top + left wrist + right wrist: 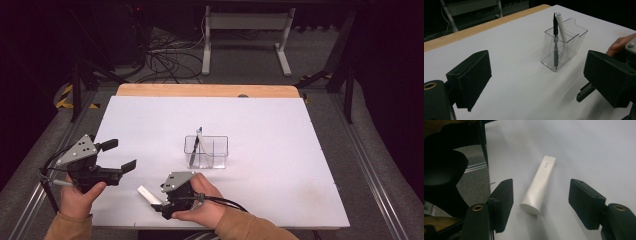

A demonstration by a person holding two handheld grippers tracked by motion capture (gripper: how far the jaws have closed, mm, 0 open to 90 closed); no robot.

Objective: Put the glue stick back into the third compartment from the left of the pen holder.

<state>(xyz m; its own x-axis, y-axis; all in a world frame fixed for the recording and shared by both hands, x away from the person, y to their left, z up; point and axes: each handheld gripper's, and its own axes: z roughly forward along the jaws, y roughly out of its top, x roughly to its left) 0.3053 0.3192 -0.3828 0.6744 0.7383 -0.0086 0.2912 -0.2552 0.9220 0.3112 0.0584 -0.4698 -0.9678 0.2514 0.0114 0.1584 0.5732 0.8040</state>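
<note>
White tube lying flat on white surface near front edge, right gripper jaws apart either side of it, not touching, left gripper jaws wide apart, nothing between, clear holder mid-surface with pen and probably another tube

A tube lies on the table, nearer the person than the holder with a pen.
</note>
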